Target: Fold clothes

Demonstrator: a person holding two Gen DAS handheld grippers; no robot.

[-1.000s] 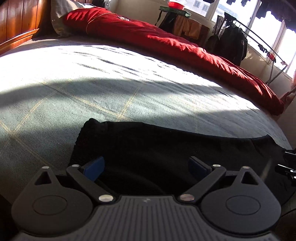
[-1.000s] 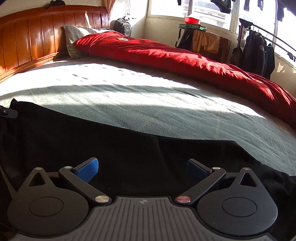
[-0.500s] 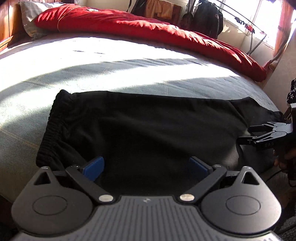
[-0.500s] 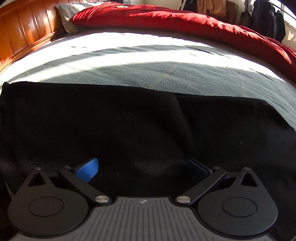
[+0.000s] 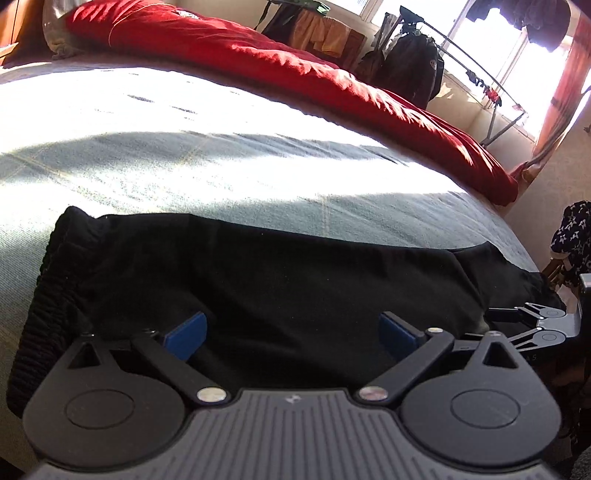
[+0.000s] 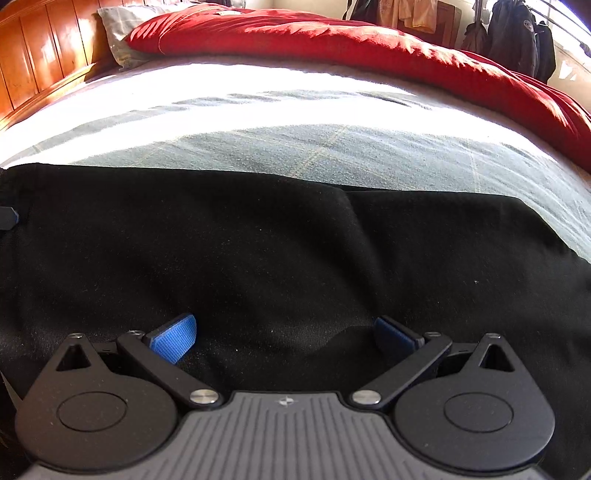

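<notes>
Black trousers (image 5: 280, 280) lie flat across the near edge of the bed, their ribbed waistband (image 5: 48, 295) at the left in the left wrist view. My left gripper (image 5: 291, 334) hovers open over the cloth near the waist end, nothing between its blue pads. Seen from the left wrist, the right gripper (image 5: 517, 325) sits at the far right by the leg end. In the right wrist view the trousers (image 6: 280, 258) fill the foreground, a seam running down the middle. My right gripper (image 6: 284, 334) is open just above the fabric.
The bed carries a pale grey-green checked sheet (image 5: 221, 162) with a long red duvet (image 5: 332, 85) along its far side and a pillow (image 6: 118, 22) by the wooden headboard (image 6: 40, 55). A clothes rack with dark jackets (image 5: 417, 70) stands by the window. A patterned sleeve (image 5: 572, 236) shows at right.
Both cameras first tipped down toward the trousers, then lifted slightly again. Both grippers stayed open over the cloth; the trousers have not visibly moved.
</notes>
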